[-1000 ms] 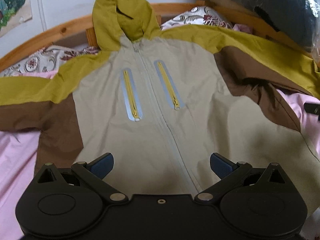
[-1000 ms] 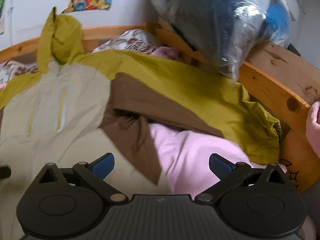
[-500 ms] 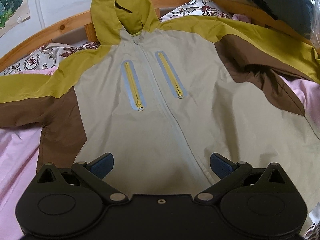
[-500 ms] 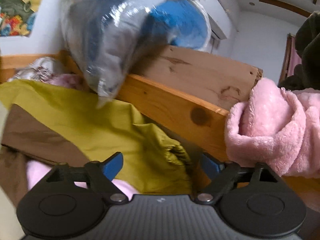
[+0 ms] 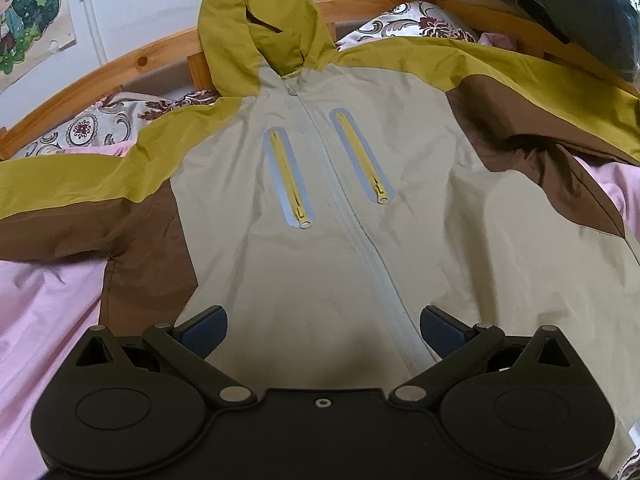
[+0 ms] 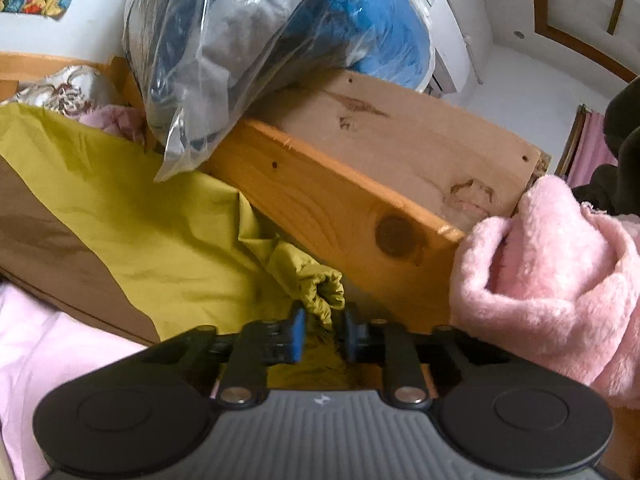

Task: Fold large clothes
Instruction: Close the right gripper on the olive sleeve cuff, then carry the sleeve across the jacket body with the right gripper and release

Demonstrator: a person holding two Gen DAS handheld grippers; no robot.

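Observation:
A hooded jacket in beige, olive and brown lies face up and zipped on the bed, sleeves spread to both sides. My left gripper hovers open over its lower front, one pad on each side of the zipper. In the right wrist view the olive right sleeve runs to a bunched cuff beside the wooden rail. My right gripper is closing, and its blue pads have the cuff fabric pinched between them.
A wooden bed rail stands close behind the cuff, with a plastic bag of clothes resting on it. A pink fleece hangs over the rail's end at right. A pink sheet and a patterned pillow lie under the jacket.
My right gripper swung right along the sleeve to its cuff, and its jaws went from wide apart to nearly together around the cuff. The left gripper stayed over the jacket front, still open.

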